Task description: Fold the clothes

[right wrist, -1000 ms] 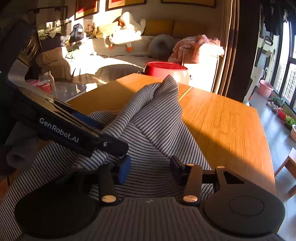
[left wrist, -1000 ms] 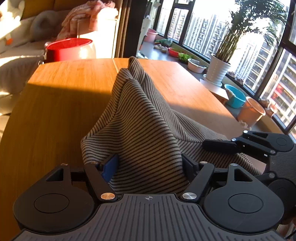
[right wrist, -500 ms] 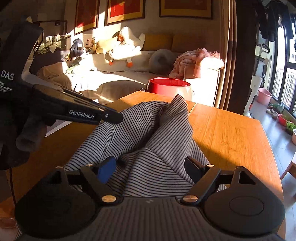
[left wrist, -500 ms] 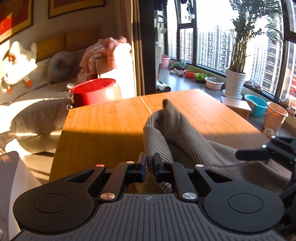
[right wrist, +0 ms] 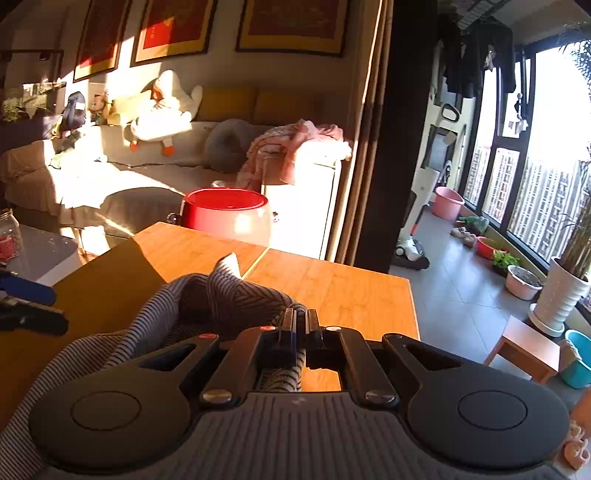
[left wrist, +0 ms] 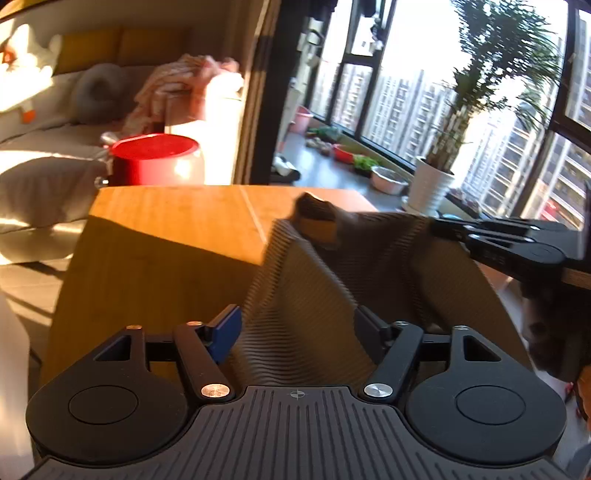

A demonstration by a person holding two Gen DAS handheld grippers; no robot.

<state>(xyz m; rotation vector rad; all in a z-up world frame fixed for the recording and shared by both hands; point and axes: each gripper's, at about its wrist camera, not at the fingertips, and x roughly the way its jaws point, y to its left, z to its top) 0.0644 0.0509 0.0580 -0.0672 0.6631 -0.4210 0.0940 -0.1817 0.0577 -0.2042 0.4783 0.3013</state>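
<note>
Having swapped roles, right gripper [right wrist: 300, 325] now pinches the striped garment [left wrist: 314, 295]; left gripper [left wrist: 295, 325] gapes wide.

A home living room: a sofa [right wrist: 155, 173] is sitting beyond the tongs, framed pictures [right wrist: 291, 26] hanging above, potted plant [left wrist: 432, 188] standing rightward.

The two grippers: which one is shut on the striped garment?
The right gripper: its jaws pinch the striped garment. The left gripper stands open, cloth lying between its jaws.
</note>
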